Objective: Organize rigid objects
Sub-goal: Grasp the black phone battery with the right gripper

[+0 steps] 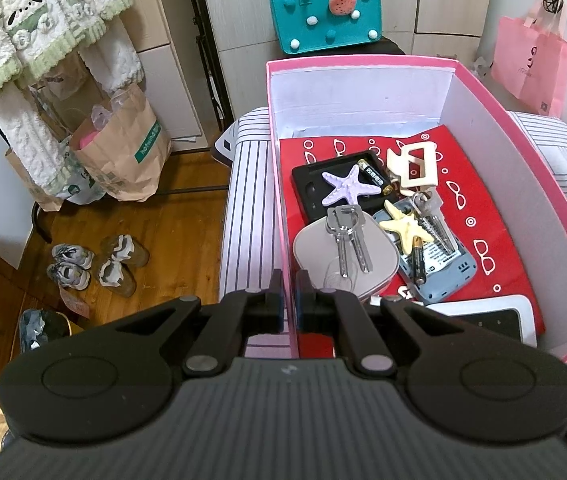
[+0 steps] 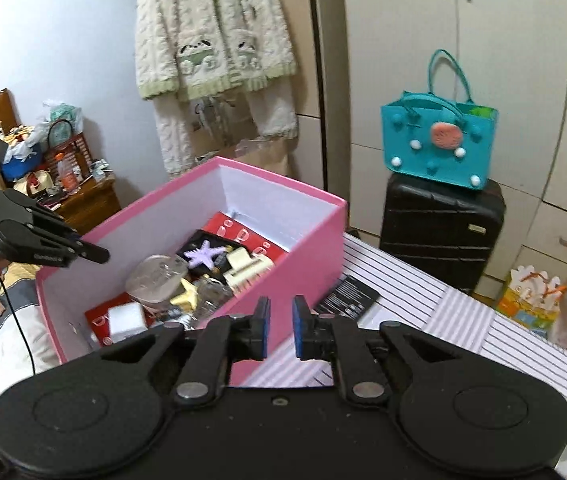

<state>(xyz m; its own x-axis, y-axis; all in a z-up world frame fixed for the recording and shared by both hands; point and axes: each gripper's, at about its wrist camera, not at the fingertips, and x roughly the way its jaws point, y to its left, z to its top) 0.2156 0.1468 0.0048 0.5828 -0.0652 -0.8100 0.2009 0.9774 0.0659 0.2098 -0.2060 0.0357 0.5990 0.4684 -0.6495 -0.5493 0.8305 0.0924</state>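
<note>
Left gripper (image 1: pixel 289 294) pinches the pink box (image 1: pixel 523 152) wall, apparently steadying it; right gripper (image 2: pixel 281 322), jaws slightly spread and empty, hovers near a black card (image 2: pixel 347 294).

In the box (image 1: pixel 479 92), the case (image 1: pixel 307 196) under one starfish (image 1: pixel 341 187) lies at 10 o'clock, the clip (image 1: pixel 413 168) at 12, the keys (image 1: pixel 347 236) on the dish (image 1: pixel 315 252) at 7.

Two black handheld grippers

Each gripper (image 1: pixel 288 292) (image 2: pixel 281 328) has blue pads, silver pivot screws, round hubs; one trails a black cable.
</note>
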